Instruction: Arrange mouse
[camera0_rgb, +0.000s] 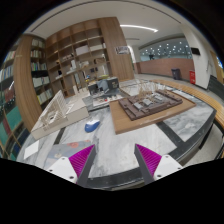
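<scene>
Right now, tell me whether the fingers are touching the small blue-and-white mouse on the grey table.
Apart. The gripper view shows the open fingers raised, with bare grey table between them and the small blue-and-white mouse beyond.

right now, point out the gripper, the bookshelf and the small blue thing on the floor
gripper (113, 160): gripper view, midway between its open fingertips
bookshelf (85, 55): gripper view, on the middle shelves
small blue thing (92, 125): gripper view, its top, on the floor beyond the fingers

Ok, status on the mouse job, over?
Gripper open, empty, held high above the floor. No mouse in sight. Tables and shelves well beyond the fingers; nothing in the way.
</scene>
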